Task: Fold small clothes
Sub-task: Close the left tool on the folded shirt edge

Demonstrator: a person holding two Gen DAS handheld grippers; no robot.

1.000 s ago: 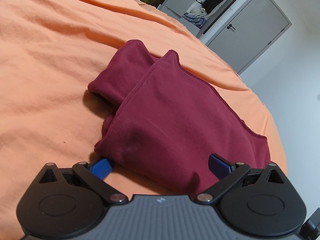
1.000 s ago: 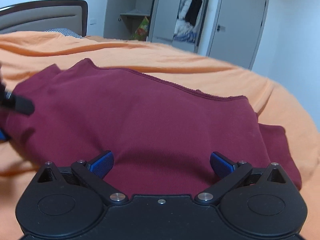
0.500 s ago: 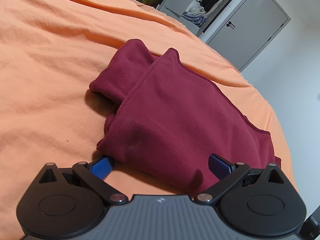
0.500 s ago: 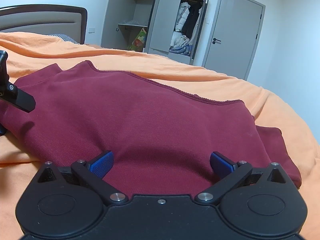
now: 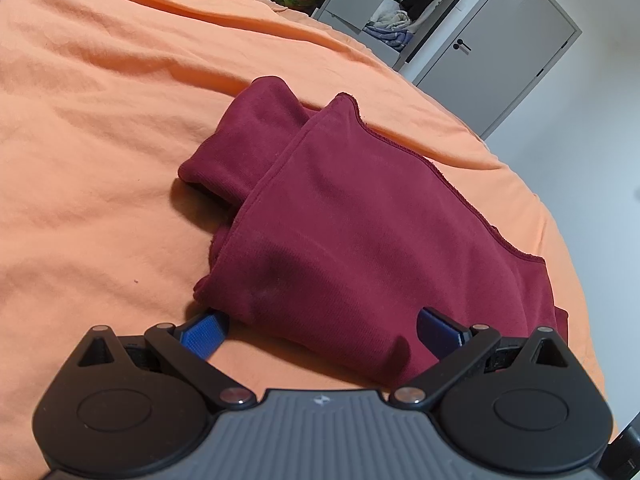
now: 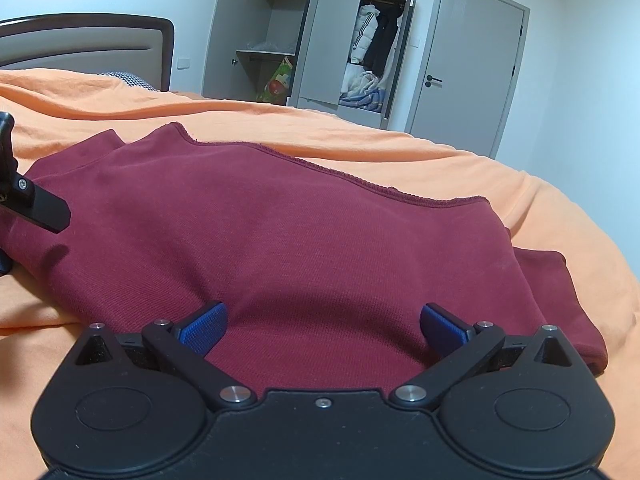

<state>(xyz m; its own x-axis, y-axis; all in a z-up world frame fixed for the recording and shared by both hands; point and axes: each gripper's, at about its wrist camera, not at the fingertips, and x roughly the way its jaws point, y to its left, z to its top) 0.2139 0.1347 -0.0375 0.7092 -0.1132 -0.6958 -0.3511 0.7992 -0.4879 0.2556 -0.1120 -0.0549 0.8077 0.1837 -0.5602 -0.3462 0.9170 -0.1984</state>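
Garment (image 5: 360,232) lying between spread fingers of left gripper (image 5: 320,326) and right gripper (image 6: 322,322); both should close on its near edge together.

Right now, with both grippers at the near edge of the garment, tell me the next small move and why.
Probably close both grippers on the near edge. The left gripper and right gripper are open, fingers straddling the maroon garment, which lies partly folded on the orange sheet. Neither holds cloth.

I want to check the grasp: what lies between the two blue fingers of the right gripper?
Only the maroon garment; its near fold fills the open right gripper, as the right wrist view shows.
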